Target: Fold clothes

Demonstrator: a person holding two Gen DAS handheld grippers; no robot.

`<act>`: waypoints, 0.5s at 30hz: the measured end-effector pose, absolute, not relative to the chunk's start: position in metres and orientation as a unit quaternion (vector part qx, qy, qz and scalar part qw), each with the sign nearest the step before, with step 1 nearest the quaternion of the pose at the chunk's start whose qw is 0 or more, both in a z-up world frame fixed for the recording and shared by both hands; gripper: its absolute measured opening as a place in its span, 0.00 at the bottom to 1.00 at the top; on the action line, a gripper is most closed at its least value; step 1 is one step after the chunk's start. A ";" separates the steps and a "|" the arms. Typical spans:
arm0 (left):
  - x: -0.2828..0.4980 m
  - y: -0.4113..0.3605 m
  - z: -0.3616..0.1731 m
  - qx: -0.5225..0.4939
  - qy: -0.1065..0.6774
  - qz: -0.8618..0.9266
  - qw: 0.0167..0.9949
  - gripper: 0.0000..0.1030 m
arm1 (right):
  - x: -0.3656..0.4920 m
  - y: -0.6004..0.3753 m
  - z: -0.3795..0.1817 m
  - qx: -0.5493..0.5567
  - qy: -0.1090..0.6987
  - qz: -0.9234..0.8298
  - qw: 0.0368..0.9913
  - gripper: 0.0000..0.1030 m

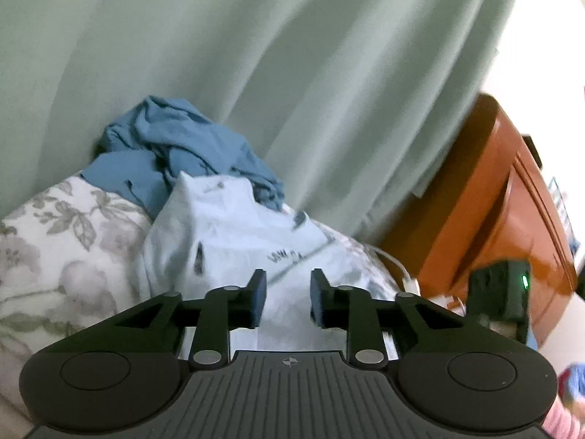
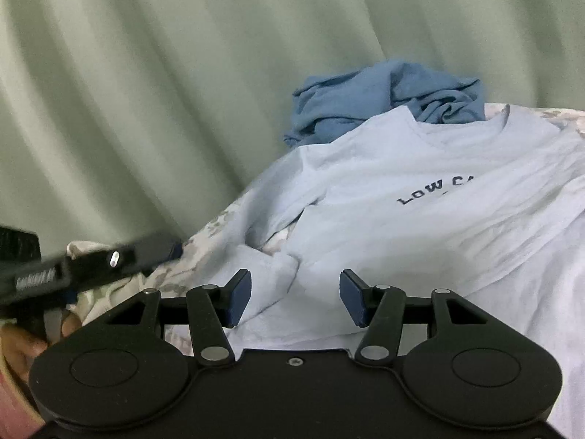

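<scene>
The left gripper has its jaws parted by a narrow gap, and nothing is pinched between the blue pads; through the gap shows the pale blue T-shirt, which lies just ahead of and below the fingertips, rumpled and partly folded over itself, with a fragment of dark lettering visible. Beyond the shirt, further from this gripper and a little to its left, sits a crumpled darker blue garment bunched against a pale green curtain. Both pieces rest on a floral bedcover that spreads to the gripper's left. Off to its right stands an orange-brown wooden cabinet, with a white cable and a small black device with a green light nearer the gripper on that side. The right gripper holds its jaws wider apart, again with no cloth caught between the pads; directly in front of them is a loose bunched sleeve of the same T-shirt, whose body lies spread flat ahead and to the right, collar at the far end and the dark print "LOW CA" readable on the chest. The darker blue garment is heaped just past the collar, touching it, with the curtain behind. To the left of the right gripper, blurred, the other gripper's black body reaches in over the bedcover, and part of a hand shows beneath it.
</scene>
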State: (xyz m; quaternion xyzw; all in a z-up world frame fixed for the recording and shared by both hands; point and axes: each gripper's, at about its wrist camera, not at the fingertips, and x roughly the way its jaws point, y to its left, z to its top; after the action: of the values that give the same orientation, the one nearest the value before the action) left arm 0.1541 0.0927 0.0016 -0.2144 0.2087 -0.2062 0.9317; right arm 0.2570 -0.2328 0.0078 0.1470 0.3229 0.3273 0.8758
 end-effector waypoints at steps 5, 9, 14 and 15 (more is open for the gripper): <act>0.143 0.108 0.000 -0.211 0.201 -0.165 0.942 0.35 | 0.254 -0.221 0.012 0.140 0.322 0.338 0.873 0.54; 0.154 0.124 0.001 -0.204 0.209 -0.135 0.947 0.36 | 0.255 -0.202 0.011 0.125 0.331 0.355 0.865 0.53; 0.180 0.123 -0.006 -0.187 0.237 -0.140 0.943 0.38 | 0.264 -0.178 0.006 0.118 0.349 0.354 0.860 0.52; 0.185 0.124 -0.008 -0.192 0.244 -0.137 0.940 0.38 | 0.268 -0.174 0.004 0.120 0.353 0.350 0.859 0.52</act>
State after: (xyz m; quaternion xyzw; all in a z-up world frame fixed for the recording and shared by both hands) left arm 0.1854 0.1240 -0.0083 -0.1921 0.2445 -0.1371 0.9405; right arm 0.2677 -0.1742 0.0044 0.1196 0.3530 0.3498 0.8595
